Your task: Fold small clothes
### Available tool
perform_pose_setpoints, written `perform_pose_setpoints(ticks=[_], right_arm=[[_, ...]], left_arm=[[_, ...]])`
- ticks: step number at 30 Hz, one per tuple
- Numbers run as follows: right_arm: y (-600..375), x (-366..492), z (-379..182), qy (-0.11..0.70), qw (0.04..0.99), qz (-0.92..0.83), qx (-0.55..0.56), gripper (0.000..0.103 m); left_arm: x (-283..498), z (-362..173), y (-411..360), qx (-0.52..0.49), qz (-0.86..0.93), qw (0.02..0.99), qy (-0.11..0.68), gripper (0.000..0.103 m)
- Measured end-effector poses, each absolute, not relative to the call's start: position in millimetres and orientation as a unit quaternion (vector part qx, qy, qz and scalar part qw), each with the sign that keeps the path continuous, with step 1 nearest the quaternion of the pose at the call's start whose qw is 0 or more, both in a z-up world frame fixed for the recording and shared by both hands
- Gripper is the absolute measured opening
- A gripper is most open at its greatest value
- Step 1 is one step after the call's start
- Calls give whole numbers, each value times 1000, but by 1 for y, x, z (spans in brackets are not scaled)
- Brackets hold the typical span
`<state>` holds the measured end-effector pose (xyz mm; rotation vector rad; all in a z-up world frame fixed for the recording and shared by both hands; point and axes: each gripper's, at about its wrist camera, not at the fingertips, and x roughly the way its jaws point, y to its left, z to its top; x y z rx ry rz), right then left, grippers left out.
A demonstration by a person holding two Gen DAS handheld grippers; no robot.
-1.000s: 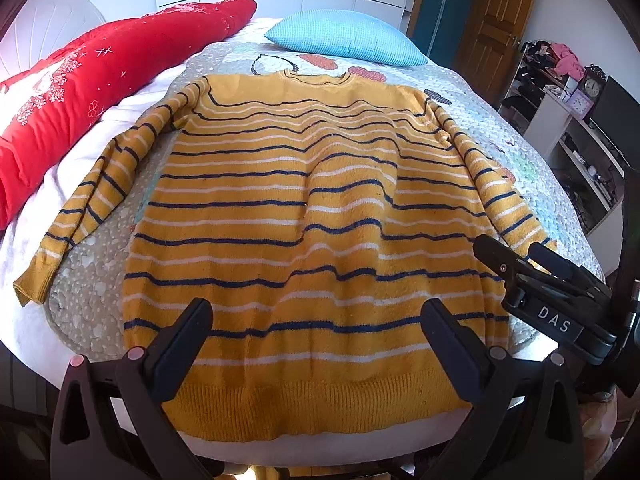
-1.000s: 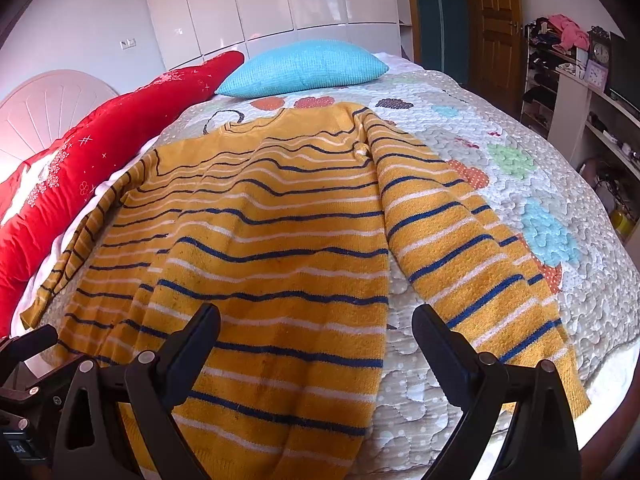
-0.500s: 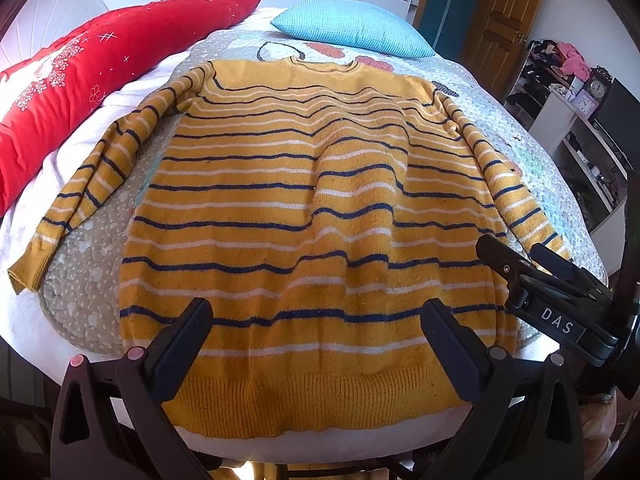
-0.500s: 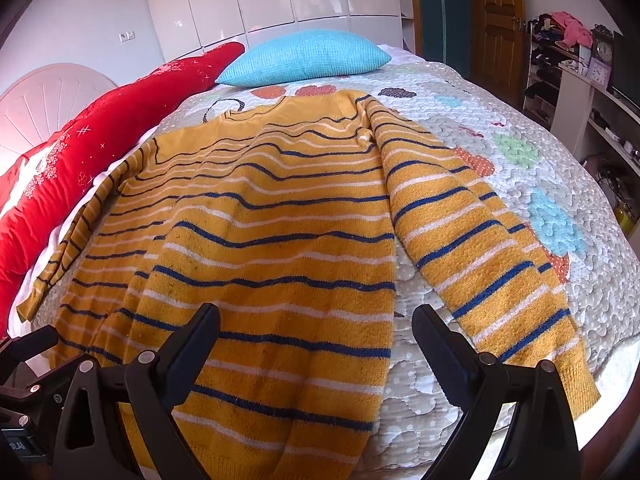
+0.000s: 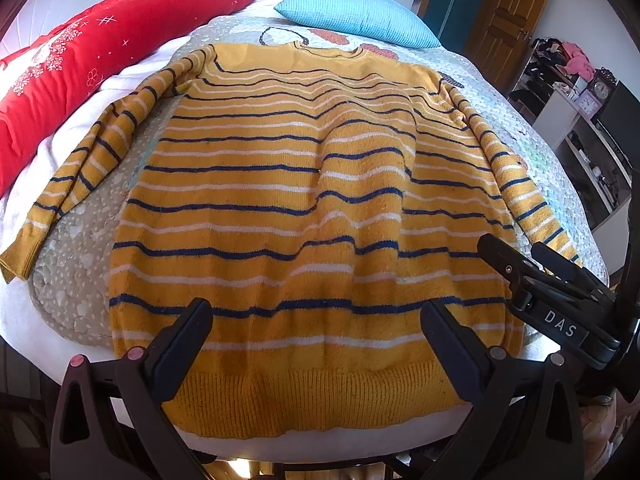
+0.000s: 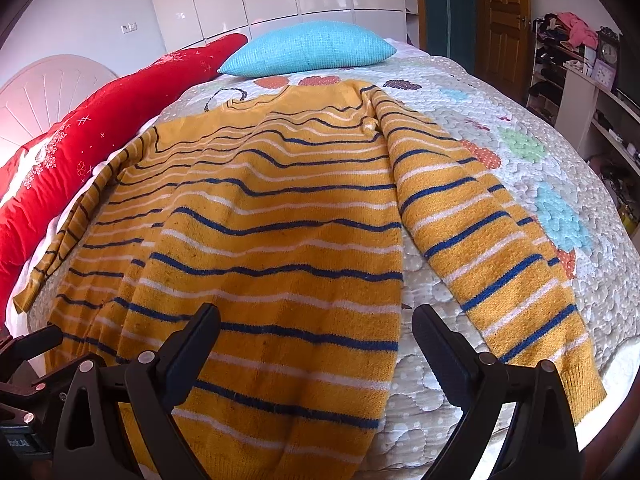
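A yellow sweater (image 5: 304, 208) with blue and white stripes lies flat on the bed, hem toward me, both sleeves spread out. It also shows in the right wrist view (image 6: 272, 240). My left gripper (image 5: 316, 320) is open and empty, hovering over the hem's middle. My right gripper (image 6: 316, 324) is open and empty above the sweater's right side edge, with the right sleeve (image 6: 492, 248) just to its right. The right gripper also shows at the right edge of the left wrist view (image 5: 532, 264).
The quilted bedspread (image 6: 520, 148) covers the bed. A long red cushion (image 5: 80, 60) lies along the left side, a blue pillow (image 5: 352, 16) at the far end. Shelves with clutter (image 5: 580, 92) and a wooden door (image 5: 508, 12) stand to the right.
Both grippers have moved forward and lower toward the sweater, which now looks larger in both views. Both stay open and empty.
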<state>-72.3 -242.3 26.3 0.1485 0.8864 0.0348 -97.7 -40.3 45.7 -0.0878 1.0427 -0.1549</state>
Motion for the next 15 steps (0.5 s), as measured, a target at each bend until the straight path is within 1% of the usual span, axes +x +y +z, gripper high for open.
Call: perform_pose_setpoints(ticks=[8,12,15], right_arm=[[-246,-79,37,415,907,30,55,99],[-260,-90,59,386,920,41,48,99],[-289,-91,81,374,923,57,63,99]], left_arm=[[-97,41,-40,-40,-69,860,504,103],[-97,37,-43,-36,-70,858,508,103],[-100,38,-41,-33,-77,857,508,103]])
